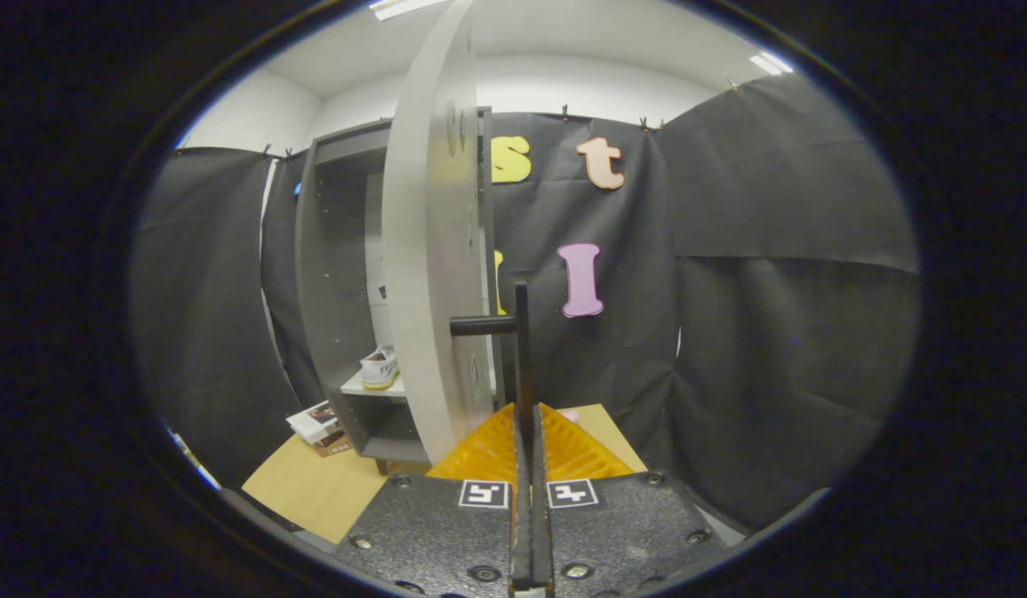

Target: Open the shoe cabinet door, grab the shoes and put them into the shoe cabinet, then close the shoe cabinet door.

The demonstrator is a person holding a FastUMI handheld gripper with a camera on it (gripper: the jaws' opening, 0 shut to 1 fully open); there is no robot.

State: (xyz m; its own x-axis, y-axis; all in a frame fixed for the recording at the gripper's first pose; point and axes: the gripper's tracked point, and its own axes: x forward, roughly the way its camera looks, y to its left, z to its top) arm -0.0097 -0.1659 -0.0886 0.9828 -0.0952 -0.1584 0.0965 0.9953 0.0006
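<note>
fingers (528, 432) apparently clamp the handle (521, 349) of the open cabinet door (430, 266).

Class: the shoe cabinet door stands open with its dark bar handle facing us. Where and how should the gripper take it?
Grip the handle on its upright bar, coming straight on from the door's outer face. The bar stands off the panel, so the gripper's jaws close either side.

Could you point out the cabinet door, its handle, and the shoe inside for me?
cabinet door (430, 249), gripper view, on its pale face.
handle (521, 349), gripper view, on the black bar the gripper (525, 415) is shut on.
shoe (380, 367), gripper view, on its white side, on the shelf.
</note>
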